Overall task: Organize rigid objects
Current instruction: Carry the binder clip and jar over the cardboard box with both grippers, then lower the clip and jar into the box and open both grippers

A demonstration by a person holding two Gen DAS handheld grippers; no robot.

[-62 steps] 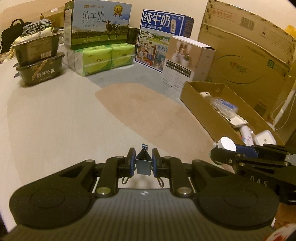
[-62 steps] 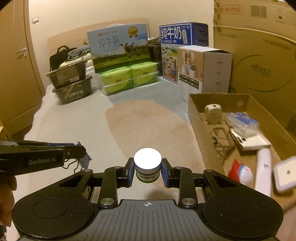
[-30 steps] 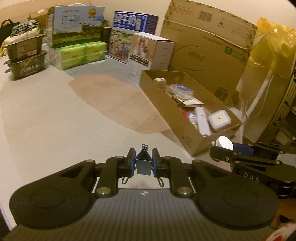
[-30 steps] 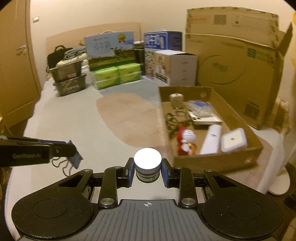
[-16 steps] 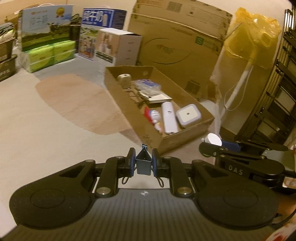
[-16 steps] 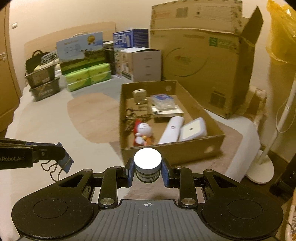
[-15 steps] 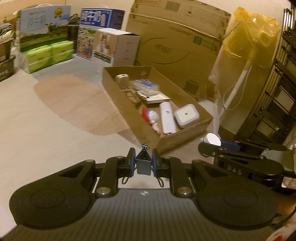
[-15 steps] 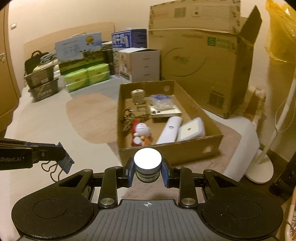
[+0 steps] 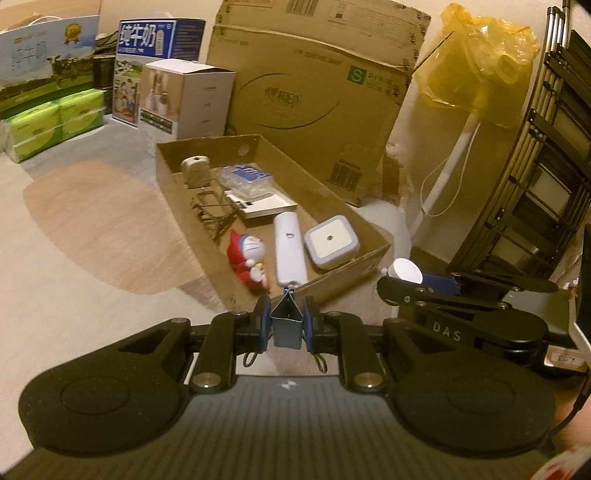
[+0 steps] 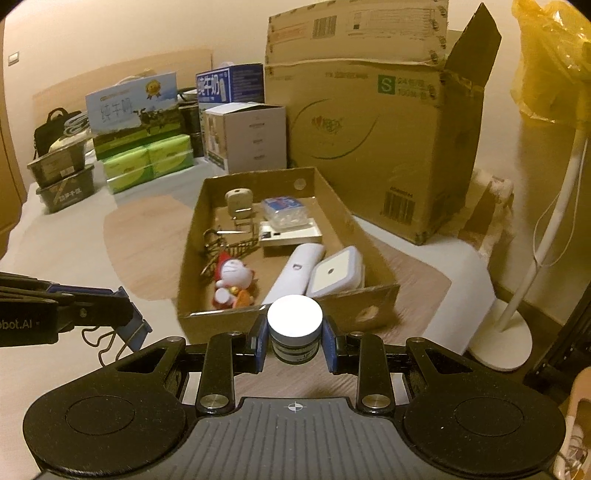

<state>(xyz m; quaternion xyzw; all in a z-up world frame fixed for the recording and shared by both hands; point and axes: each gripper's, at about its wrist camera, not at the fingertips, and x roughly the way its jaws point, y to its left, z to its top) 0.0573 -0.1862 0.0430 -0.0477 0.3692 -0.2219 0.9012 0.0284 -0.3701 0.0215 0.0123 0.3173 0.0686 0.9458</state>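
Dim warm-lit room, pale walls (image 10: 110,33), carpet (image 9: 74,266).

Blue binder clip (image 9: 286,325) pinched upright in left jaws, white-lidded jar (image 10: 294,328) upright in right jaws, both held short of open cardboard box (image 10: 280,319) holding toy, remote, white case.
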